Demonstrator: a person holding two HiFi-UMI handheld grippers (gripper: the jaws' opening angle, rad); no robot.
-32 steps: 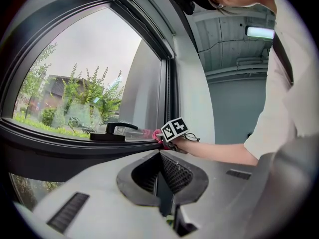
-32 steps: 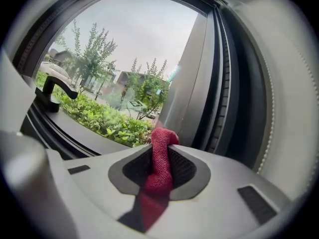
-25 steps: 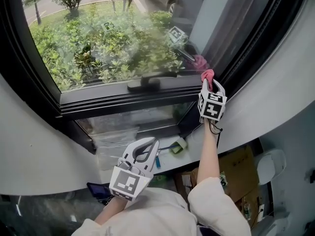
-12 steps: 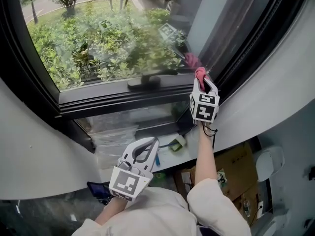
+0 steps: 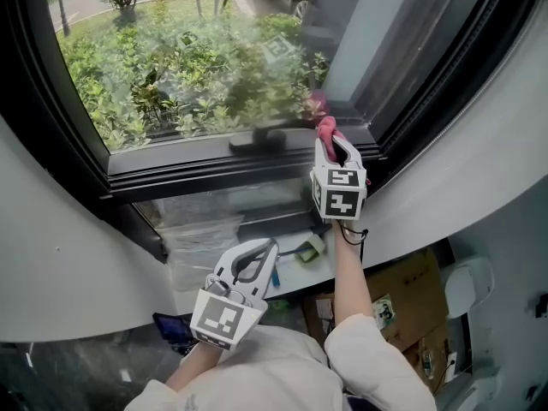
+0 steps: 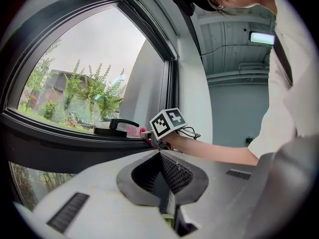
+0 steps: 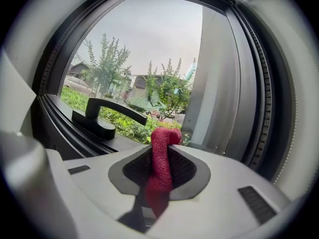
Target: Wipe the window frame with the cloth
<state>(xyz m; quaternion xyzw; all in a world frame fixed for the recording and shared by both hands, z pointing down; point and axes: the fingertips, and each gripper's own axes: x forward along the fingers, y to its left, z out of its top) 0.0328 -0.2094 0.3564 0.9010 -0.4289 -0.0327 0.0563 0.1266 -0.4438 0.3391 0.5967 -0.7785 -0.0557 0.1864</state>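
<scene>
There are two claws, one cloth, and one handle on the window frame. The right claw (image 5: 329, 146) is clenched on the red cloth (image 5: 325, 128). In the right gripper view the cloth (image 7: 160, 159) runs up between the jaws and folds over past their tips. Its bunched end meets the horizontal rail of the dark window frame (image 5: 205, 176), just to the right of the single black handle (image 5: 257, 139) and near the pane's lower right corner. The left claw (image 5: 259, 253) hangs low, well apart from the frame and in front of the white sill (image 5: 377, 229). Its jaws are closed together with nothing between them, as the left gripper view (image 6: 162, 182) shows. One open cardboard box (image 5: 421, 296) stands below the sill's right end, and what it holds cannot be made out. A small green object (image 5: 310, 253) lies on the sill, between the two claws.
</scene>
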